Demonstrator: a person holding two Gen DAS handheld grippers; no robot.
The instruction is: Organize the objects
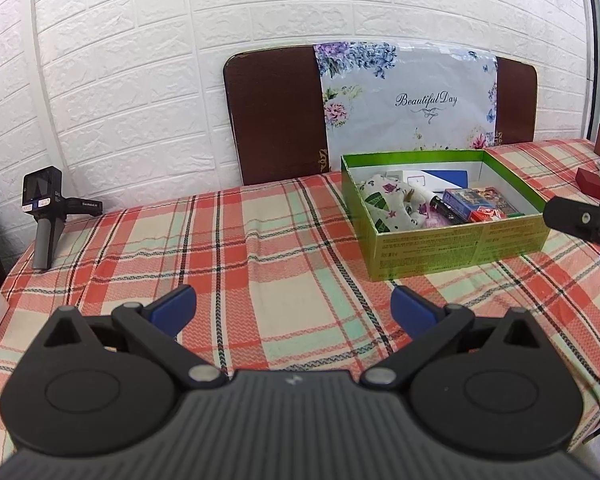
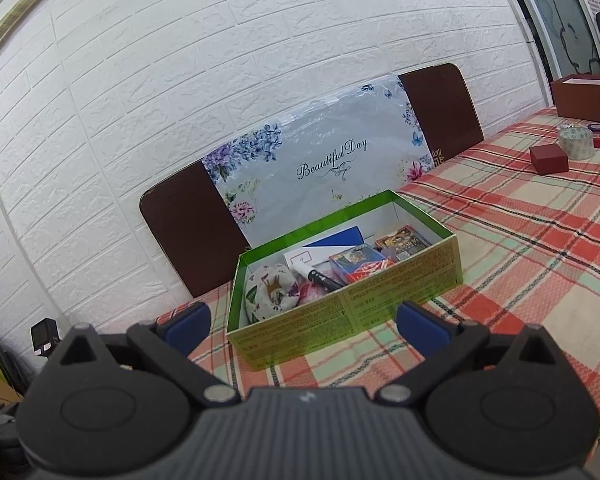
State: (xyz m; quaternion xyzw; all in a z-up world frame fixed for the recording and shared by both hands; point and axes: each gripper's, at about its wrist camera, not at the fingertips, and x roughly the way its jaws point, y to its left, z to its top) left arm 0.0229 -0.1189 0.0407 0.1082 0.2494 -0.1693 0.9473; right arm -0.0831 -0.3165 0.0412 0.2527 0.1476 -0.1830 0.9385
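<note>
Both the left gripper point(image 1: 294, 306) and the right gripper point(image 2: 303, 322) are held wide, empty. The green box point(image 2: 399, 292) is seen mid-frame — a red box point(image 2: 548, 159) and tape roll point(image 2: 576, 143) upper right. Box contents are partly hidden.

Left gripper point(image 1: 294, 304), blue-tipped fingers spread wide, holding nothing; right gripper point(image 2: 303, 322), fingers likewise spread wide and empty; both held level.

Bare tablecloth point(image 1: 260, 248) before left tongs point(image 1: 294, 306); green box point(image 2: 339, 312) blocks right tongs point(image 2: 301, 322).
</note>
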